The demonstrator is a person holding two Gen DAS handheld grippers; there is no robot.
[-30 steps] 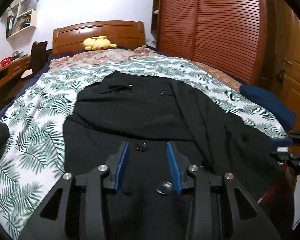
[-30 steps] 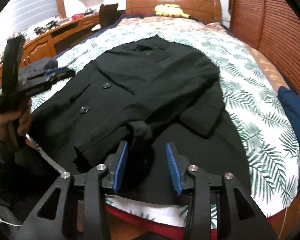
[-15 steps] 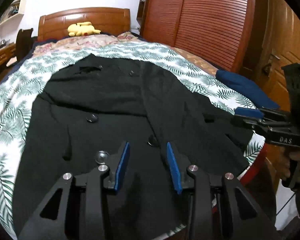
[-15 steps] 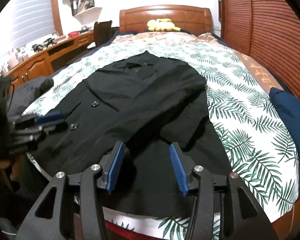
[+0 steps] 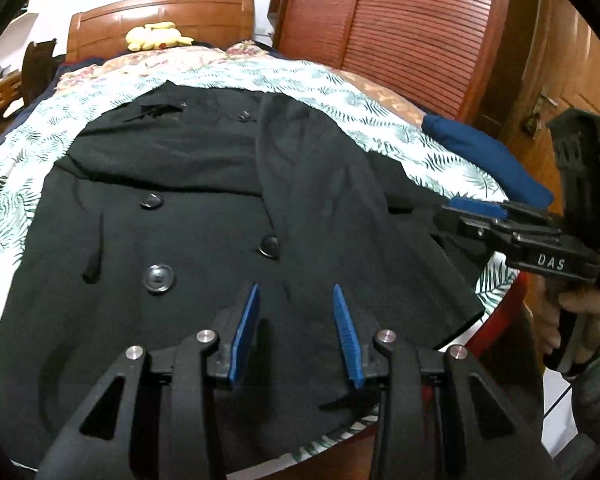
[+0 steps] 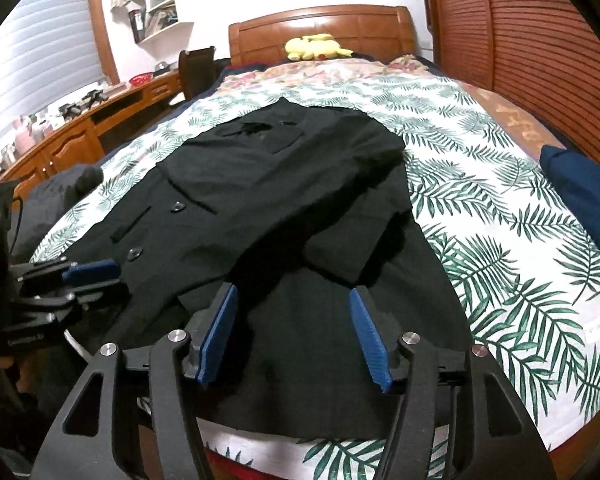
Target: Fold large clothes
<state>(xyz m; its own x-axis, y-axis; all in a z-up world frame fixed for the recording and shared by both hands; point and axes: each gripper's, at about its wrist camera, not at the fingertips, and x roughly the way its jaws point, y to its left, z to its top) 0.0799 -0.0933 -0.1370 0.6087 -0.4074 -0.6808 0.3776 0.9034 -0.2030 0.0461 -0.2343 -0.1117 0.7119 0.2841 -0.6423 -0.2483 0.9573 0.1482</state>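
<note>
Left black two-finger gripper with blue pads (image 5: 296,328): jaws apart, nothing between, hovering over hem area of large black buttoned wool coat (image 5: 204,240). Right black two-finger gripper with blue pads (image 6: 294,340): jaws spread wide, empty, above lower right hem of same coat (image 6: 300,208). Right gripper also visible from left wrist view at right edge (image 5: 476,212), pads close together there, held in hand (image 5: 572,320), near coat's right edge; contact with cloth unclear. Left gripper seen from right wrist view at left (image 6: 88,280), by coat's left hem.

Coat lying front up on white bedsheet with green palm-leaf print (image 6: 500,208), collar toward headboard, hem at foot edge of bed. Right sleeve folded across chest. Round black buttons (image 5: 159,277) showing on front.

Dark blue cushion (image 5: 480,152) at bed's right side. Farther back: floral blanket (image 6: 320,72), yellow plush toy (image 6: 314,47), brown wooden headboard (image 6: 340,28). Red-brown slatted wardrobe doors (image 5: 420,32) on right; wooden desk (image 6: 80,136) on left.
</note>
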